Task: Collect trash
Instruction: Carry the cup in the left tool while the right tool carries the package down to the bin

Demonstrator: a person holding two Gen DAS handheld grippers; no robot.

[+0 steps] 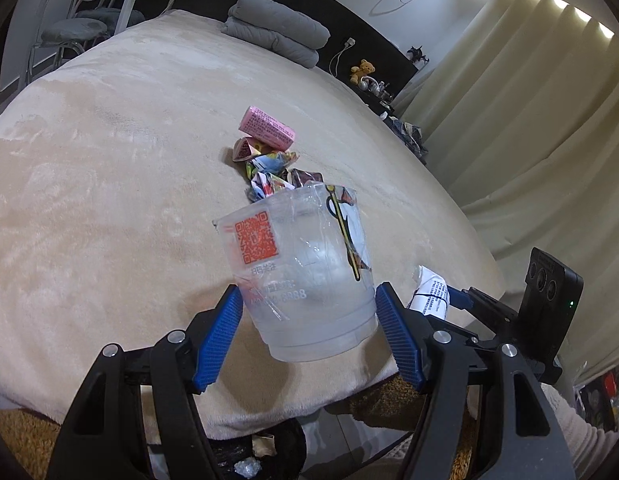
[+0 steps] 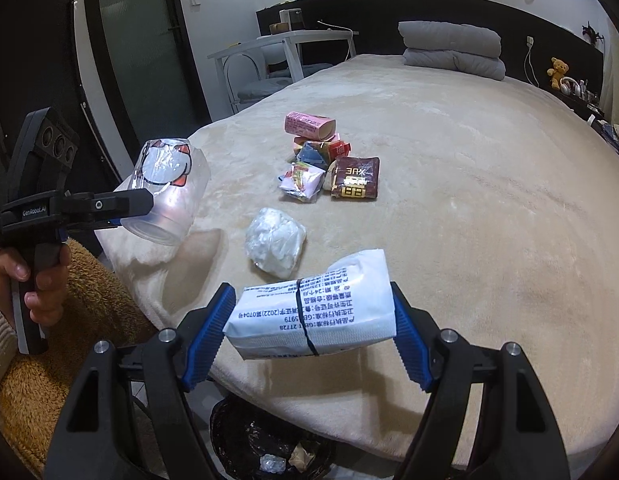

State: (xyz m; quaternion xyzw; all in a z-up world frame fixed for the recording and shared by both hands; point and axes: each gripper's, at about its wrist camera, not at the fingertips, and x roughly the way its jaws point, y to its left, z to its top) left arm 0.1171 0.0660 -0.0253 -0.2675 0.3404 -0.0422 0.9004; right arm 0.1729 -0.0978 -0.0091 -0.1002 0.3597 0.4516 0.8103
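My left gripper (image 1: 309, 300) is shut on a clear plastic cup (image 1: 305, 276) with an orange QR code, held above the bed's near edge; the cup also shows in the right wrist view (image 2: 165, 196). My right gripper (image 2: 311, 312) is shut on a white printed packet (image 2: 313, 312) bound by a black band, also held above the bed edge; it shows in the left wrist view (image 1: 429, 294). On the bed lie a pink box (image 2: 309, 125), several crumpled wrappers (image 2: 305, 180), a brown packet (image 2: 355, 184) and a white plastic wad (image 2: 275, 242).
A black-lined trash bin (image 2: 265, 448) with some scraps stands on the floor below both grippers, also in the left wrist view (image 1: 253, 456). A folded grey blanket (image 2: 453, 48) lies at the bed's far end. A white desk (image 2: 285, 46) and chair stand beyond the bed. Curtains (image 1: 529, 120) hang on the right.
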